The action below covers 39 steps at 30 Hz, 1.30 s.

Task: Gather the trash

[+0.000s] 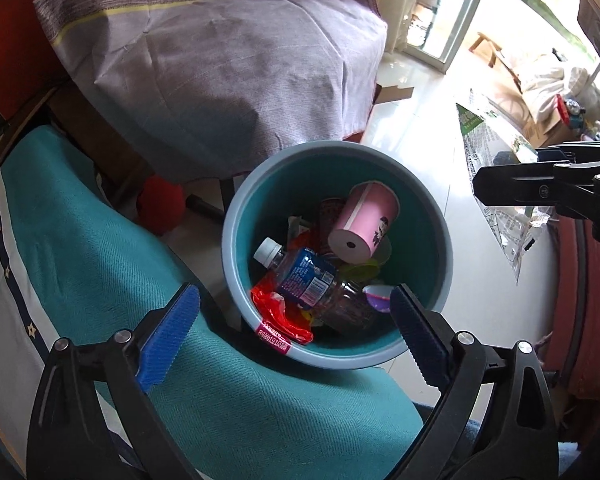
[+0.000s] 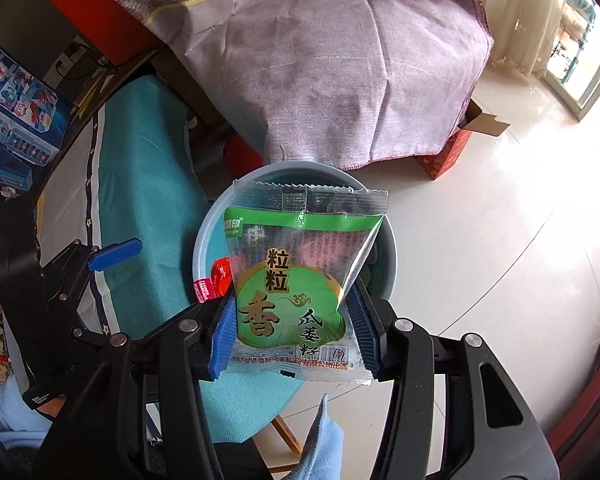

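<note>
- Wrapper [image 2: 296,280]: clamped at its lower half between the right claw's [image 2: 296,332] pads, hanging ahead of them over the bin [image 2: 390,276].
- Judged light, limp and slick film (a grip near the sealed edge seems safest).
- Left claw [image 1: 296,340] gapes empty, the bin ahead.
- Wrapper hides most of the bin's inside from the right view.

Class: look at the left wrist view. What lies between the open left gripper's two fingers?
The bin with its trash: a bottle, a red wrapper and a pink cup. The left gripper holds nothing.
</note>
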{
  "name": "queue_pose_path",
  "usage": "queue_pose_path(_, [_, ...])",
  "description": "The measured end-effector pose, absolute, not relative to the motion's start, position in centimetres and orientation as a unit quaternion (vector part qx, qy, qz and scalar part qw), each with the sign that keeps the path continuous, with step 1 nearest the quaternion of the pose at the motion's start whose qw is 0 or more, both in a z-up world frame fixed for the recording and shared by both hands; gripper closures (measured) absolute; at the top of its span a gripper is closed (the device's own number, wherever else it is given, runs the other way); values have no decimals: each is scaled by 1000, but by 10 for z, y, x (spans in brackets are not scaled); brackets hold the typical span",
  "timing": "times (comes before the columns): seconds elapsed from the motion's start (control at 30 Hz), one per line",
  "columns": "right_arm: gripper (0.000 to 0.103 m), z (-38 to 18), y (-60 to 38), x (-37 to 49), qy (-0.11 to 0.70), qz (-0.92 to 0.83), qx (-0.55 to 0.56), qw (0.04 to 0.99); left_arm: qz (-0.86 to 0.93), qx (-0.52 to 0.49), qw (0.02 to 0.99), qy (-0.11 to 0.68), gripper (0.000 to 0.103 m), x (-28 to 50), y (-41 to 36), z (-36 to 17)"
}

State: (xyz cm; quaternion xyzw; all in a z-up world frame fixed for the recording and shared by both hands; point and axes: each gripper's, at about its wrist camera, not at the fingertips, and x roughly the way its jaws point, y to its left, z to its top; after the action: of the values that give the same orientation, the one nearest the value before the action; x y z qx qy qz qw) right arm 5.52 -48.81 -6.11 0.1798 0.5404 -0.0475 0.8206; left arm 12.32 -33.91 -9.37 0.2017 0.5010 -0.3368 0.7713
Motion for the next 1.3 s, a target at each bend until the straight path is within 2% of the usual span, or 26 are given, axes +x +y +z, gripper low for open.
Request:
queue_pose_path(0.37, [53,-71,-470,70,554,-32,173,814,-317,179,777,514,7,120,-309,-92])
queue_pose_path(0.4, [46,-71,-468,72,554,-31,174,813,-315,176,776,518,7,121,-307,-92])
queue_pose_path(0.5, [42,-68,-464,75,552,-30,170,816,-312,168,777,521,7,123,-301,-93])
queue_pose_path(0.53, [34,-68,-464,77,551,-31,171,816,-311,167,777,521,7,122,-300,-92])
queue_pose_path(0.6, [29,-68,-464,77,551,-36,172,816,-310,166,779,519,7,122,-298,-91])
queue_pose_path(0.73, [25,-70,-462,75,557,-37,172,812,-307,167,783,515,4,118,-294,-88])
queue_pose_path(0.97, [24,-63,-457,64,556,-39,175,811,-302,157,790,510,4,115,-283,-81])
queue_pose_path(1.03, [18,-58,-454,59,553,-39,171,815,-301,155,793,507,4,112,-280,-78])
queue_pose_path(1.3, [12,-41,-432,35,536,-19,149,830,-295,153,805,491,4,97,-262,-63])
